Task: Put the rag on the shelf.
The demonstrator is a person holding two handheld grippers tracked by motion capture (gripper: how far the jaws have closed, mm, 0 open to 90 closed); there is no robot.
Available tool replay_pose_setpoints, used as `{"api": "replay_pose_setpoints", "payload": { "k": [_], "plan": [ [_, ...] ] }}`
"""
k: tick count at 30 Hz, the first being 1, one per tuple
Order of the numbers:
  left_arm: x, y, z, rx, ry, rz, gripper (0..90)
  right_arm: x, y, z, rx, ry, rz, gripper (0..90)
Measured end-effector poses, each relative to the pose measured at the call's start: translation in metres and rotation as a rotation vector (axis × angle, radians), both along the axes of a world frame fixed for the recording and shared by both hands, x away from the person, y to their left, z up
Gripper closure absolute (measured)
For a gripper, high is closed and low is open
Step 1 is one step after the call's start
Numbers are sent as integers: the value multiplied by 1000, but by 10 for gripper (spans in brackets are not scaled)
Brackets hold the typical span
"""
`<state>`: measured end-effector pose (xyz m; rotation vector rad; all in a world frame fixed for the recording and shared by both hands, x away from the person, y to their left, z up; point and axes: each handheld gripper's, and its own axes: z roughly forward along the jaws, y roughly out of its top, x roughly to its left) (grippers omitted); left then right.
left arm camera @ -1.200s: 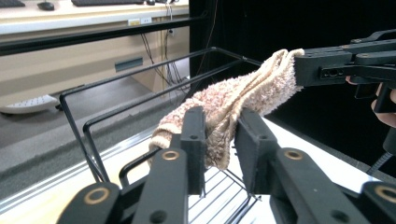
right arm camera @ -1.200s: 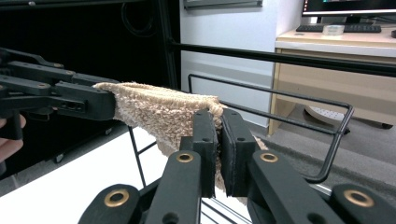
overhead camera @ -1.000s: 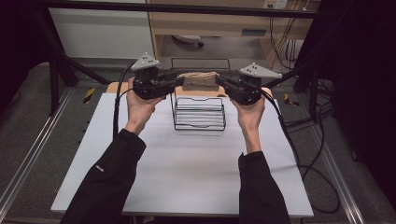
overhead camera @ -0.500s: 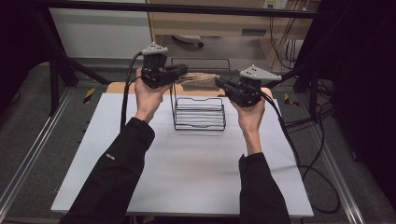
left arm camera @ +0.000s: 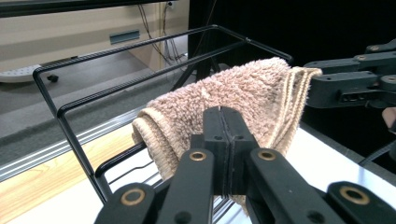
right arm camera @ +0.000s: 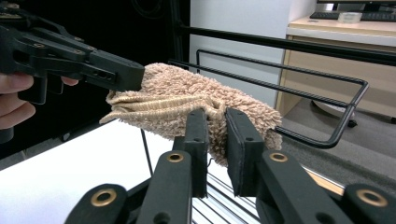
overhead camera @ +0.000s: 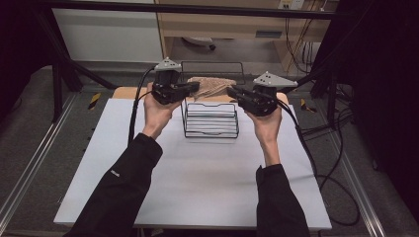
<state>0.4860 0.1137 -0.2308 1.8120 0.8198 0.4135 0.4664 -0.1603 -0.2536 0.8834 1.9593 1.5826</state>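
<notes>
A beige fluffy towel (overhead camera: 210,86) hangs bunched over the top rail of a black wire rack (overhead camera: 210,126) at the back of the white table (overhead camera: 197,182). My left gripper (overhead camera: 197,88) is shut on the towel's left end. In the left gripper view its jaws (left arm camera: 224,116) have just closed together against the towel (left arm camera: 233,88). My right gripper (overhead camera: 231,91) pinches the other end. In the right gripper view its jaws (right arm camera: 217,116) have just been opening a little, with a fold of towel (right arm camera: 177,93) still pressed between the pads.
The rack's upper rails (left arm camera: 140,46) (right arm camera: 327,84) run just behind the towel. Black cables (overhead camera: 306,148) trail off the table's right side. A wooden desk (overhead camera: 237,24) stands beyond the table, with dark frame posts at both sides.
The left gripper shifted right toward the towel, lifted briefly, came back down, and its jaws closed on the towel's end. The right hand stayed in place.
</notes>
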Motion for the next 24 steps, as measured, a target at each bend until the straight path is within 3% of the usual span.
{"api": "replay_pose_setpoints", "payload": {
  "k": [4, 8, 12, 16, 20, 24],
  "plan": [
    [0, -2, -2, 14, -4, 6, 894, -2, -1, 0, -2, -4, 15, 723],
    [2, -2, -6, 20, 2, 11, 895, -6, -5, 4, 37, -19, 36, 620],
    [2, -3, -9, 31, -4, 14, 895, -8, -10, 12, 70, -34, 29, 597],
    [1, -2, -13, 29, -7, 10, 895, -5, -8, 13, 55, -6, 26, 725],
    [-2, 0, -15, 35, -16, 2, 895, -2, -1, 4, 13, 48, 19, 848],
    [-5, 3, -20, 41, -23, -2, 894, 2, 2, -8, -15, 91, 15, 894]
  ]
}}
